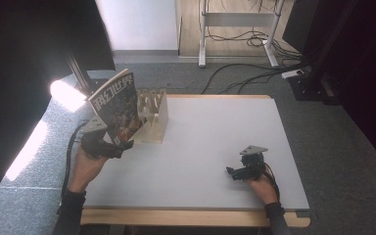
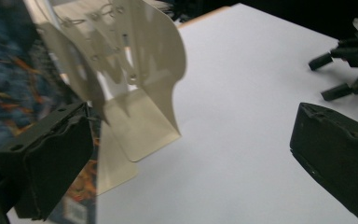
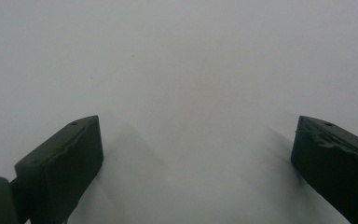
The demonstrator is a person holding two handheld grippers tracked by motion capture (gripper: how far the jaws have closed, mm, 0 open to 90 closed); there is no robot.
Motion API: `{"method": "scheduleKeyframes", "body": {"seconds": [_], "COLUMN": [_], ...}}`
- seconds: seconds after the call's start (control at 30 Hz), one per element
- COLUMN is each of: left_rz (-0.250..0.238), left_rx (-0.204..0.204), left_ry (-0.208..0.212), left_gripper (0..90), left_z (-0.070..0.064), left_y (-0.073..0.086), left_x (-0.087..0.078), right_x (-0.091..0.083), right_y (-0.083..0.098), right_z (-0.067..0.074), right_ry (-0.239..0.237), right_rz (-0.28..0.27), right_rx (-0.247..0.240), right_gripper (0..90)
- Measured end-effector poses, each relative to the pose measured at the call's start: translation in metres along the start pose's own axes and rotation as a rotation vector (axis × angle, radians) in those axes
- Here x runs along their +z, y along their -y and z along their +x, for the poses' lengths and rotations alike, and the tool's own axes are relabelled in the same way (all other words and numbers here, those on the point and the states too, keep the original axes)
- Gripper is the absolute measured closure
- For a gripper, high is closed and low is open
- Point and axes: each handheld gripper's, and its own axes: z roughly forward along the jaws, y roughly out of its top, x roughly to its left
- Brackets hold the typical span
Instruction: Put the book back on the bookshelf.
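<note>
Leaning against a cream metal bookend rack (image 1: 152, 117) at about ten o'clock on the table, one magazine (image 1: 116, 106) with a colourful, glossy cover stands tilted, its lower edge near the left gripper (image 1: 108, 146). In the left gripper view the magazine (image 2: 9, 88) sits blurred just behind the left-hand jaw, and the rack (image 2: 135, 79) shows thin curved sheet-metal plates with flat feet on the tabletop. The left gripper's (image 2: 191, 158) jaws stand wide apart; whether either touches the magazine cannot be told.

The table (image 1: 210, 142) is one smooth, matte white rectangle with a pale wooden edge. From the middle out to three o'clock and six o'clock its surface is bare, leaving broad open room.

The right gripper (image 1: 238, 172) rests at about five o'clock, near the front edge and well apart from the rack, a grey three-cornered plate on top. In the right gripper view its (image 3: 196, 158) two black, blocky jaws are spread wide over plain white tabletop, holding nothing.

Two hands enter from six o'clock, one per gripper. Beyond the table lies grey carpet (image 1: 352, 161) with loose black cables (image 1: 245, 73) at twelve o'clock.
</note>
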Motion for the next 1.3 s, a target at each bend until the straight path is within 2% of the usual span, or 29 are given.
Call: {"method": "scheduleKeyframes", "body": {"seconds": [0.27,0.37,0.6,1.0,1.23,1.3], "left_rz": [0.071,0.088,0.129,0.249,0.325,0.313], "left_rx": [0.04,0.04,0.05,0.069,0.088,0.097], "left_ry": [0.065,0.091,0.124,0.142,0.136,0.121], "left_gripper": [0.0,0.0,0.0,0.0,0.0,0.0], "left_z": [-0.019,-0.024,-0.035,-0.05,-0.055,-0.057], "left_y": [0.014,0.022,0.04,0.073,0.087,0.091], "left_x": [0.038,0.051,0.076,0.115,0.129,0.13], "right_x": [0.0,0.0,0.0,0.0,0.0,0.0], "right_y": [0.0,0.0,0.0,0.0,0.0,0.0], "right_z": [0.0,0.0,0.0,0.0,0.0,0.0], "right_ry": [0.0,0.001,0.001,0.003,0.003,0.003], "right_rz": [0.0,0.0,0.0,0.0,0.0,0.0], "right_rx": [-0.001,-0.001,-0.001,-0.002,-0.001,-0.001], "right_gripper": [1.4,1.4,1.4,1.4,1.4,1.4]}}
